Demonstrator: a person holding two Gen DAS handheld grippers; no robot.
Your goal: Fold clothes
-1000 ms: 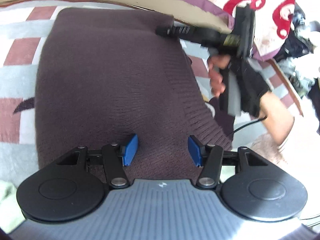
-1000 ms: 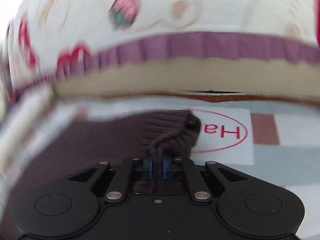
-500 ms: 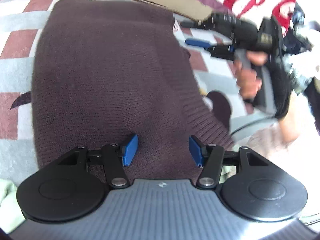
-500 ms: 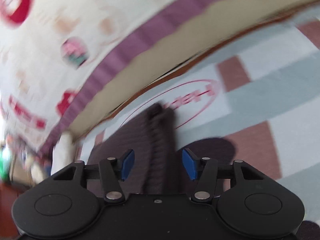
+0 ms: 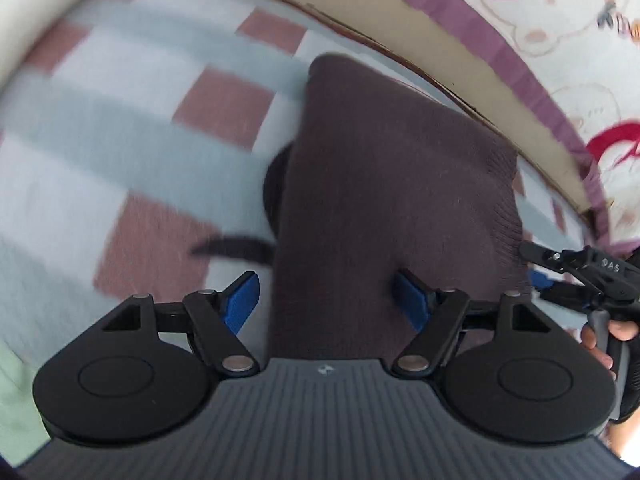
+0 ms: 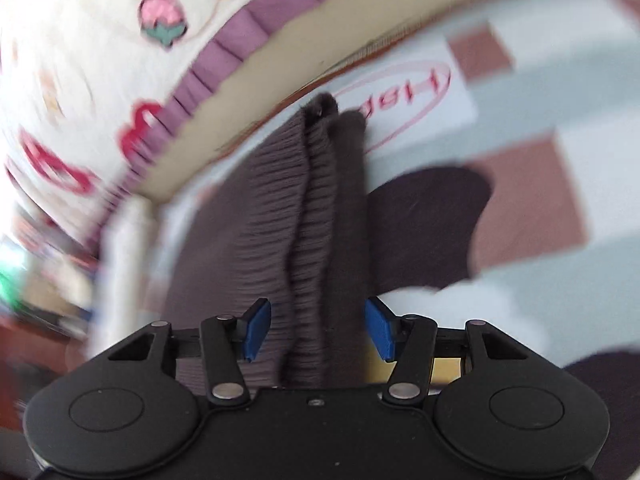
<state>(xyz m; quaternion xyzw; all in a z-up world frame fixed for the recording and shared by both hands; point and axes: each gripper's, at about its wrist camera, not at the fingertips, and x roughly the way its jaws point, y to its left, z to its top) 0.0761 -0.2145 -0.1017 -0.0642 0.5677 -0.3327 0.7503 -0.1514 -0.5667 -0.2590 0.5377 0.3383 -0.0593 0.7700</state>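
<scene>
The left gripper (image 5: 326, 300) has just been opening; its jaws stand apart, astride the near left edge of the folded brown sweater (image 5: 392, 184) without pressing it. Only the left view shows the right gripper (image 5: 560, 276) at the sweater's right edge, with a gloved hand (image 5: 616, 344) on its grip. Only the right view shows the ribbed hem (image 6: 308, 216) running between the right gripper's (image 6: 316, 326) spread jaws, pads clear of it. The sweater lies on a checked blanket (image 5: 120, 152). Beyond lies a strawberry-print quilt (image 6: 100, 52).
</scene>
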